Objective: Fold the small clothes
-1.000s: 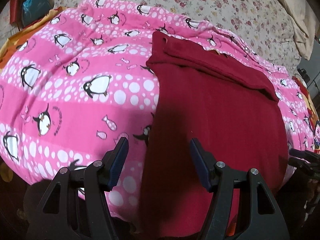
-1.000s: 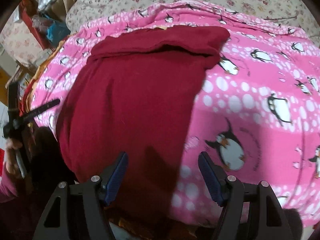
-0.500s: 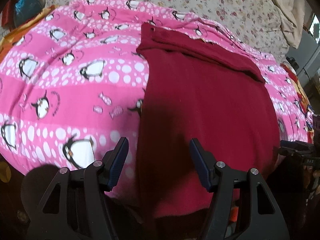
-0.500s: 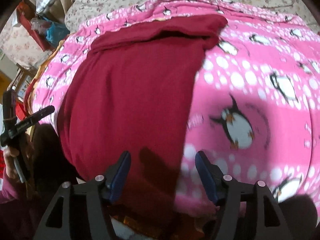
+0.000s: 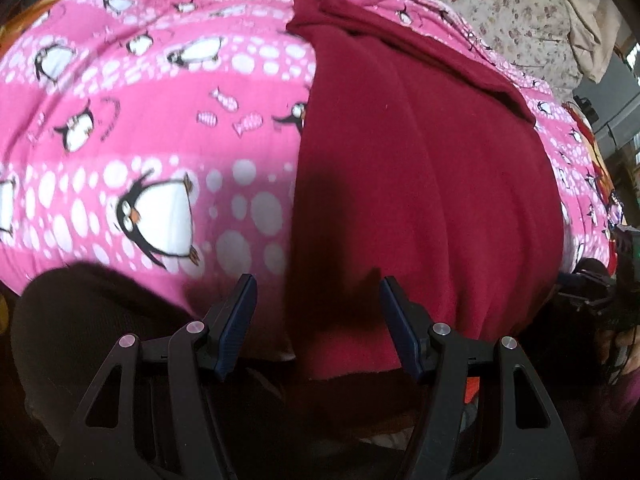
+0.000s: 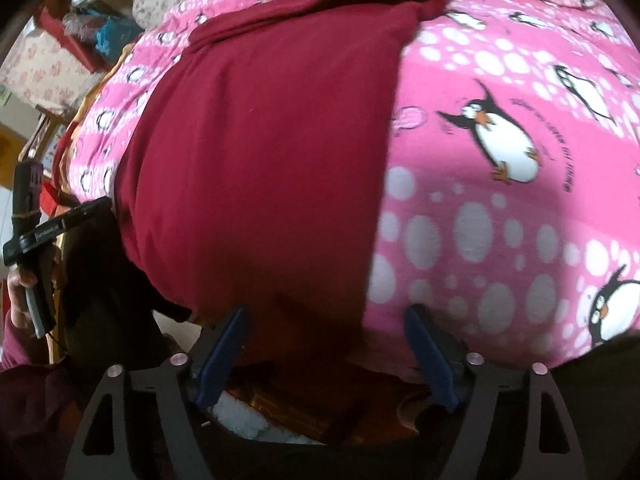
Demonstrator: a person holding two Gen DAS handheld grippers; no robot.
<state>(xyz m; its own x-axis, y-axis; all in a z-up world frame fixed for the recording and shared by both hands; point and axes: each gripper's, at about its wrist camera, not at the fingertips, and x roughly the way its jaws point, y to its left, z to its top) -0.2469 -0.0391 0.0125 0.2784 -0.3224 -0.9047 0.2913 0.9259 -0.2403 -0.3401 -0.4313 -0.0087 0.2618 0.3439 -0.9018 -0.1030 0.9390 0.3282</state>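
Now, dark red fleece garment [image 5: 420, 184] flat on pink penguin-print blanket [image 5: 160, 128], left gripper [image 5: 316, 320] and right gripper [image 6: 324, 344] jaws apart, empty, at its near edge.

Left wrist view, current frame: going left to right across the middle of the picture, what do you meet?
Pink penguin-print blanket → dark red garment lying flat on it → a narrow strip of the same blanket at the garment's right edge → the right gripper, barely in view at the frame's right border.
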